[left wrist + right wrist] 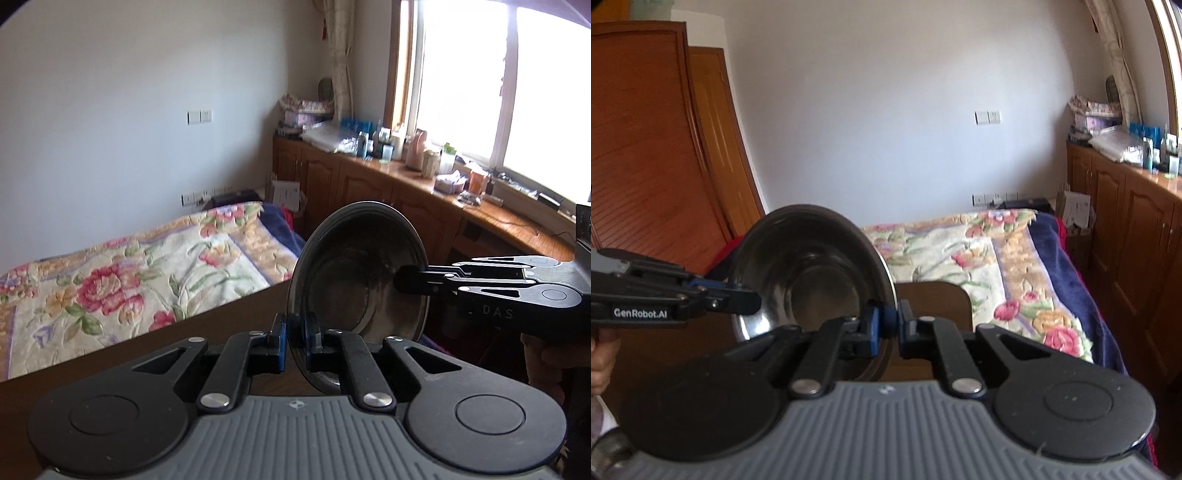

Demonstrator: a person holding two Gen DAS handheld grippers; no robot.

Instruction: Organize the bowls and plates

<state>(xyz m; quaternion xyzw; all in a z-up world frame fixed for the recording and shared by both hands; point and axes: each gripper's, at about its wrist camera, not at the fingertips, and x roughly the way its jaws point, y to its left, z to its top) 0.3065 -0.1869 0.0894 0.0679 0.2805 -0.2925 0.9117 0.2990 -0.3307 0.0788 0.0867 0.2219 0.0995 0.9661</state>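
A dark shiny metal bowl (351,273) is held up in the air on its edge, tilted nearly vertical, above a brown table (147,347). My left gripper (295,341) is shut on its near rim. My right gripper (402,284) comes in from the right and pinches the opposite rim. In the right wrist view the same bowl (809,269) faces the camera, my right gripper (888,328) is shut on its right rim, and my left gripper (753,299) grips its left rim.
A bed with a floral quilt (129,277) lies behind the table (934,302). A wooden cabinet counter (424,184) with bottles and clutter runs under the window on the right. A wooden wardrobe (653,147) stands at the left.
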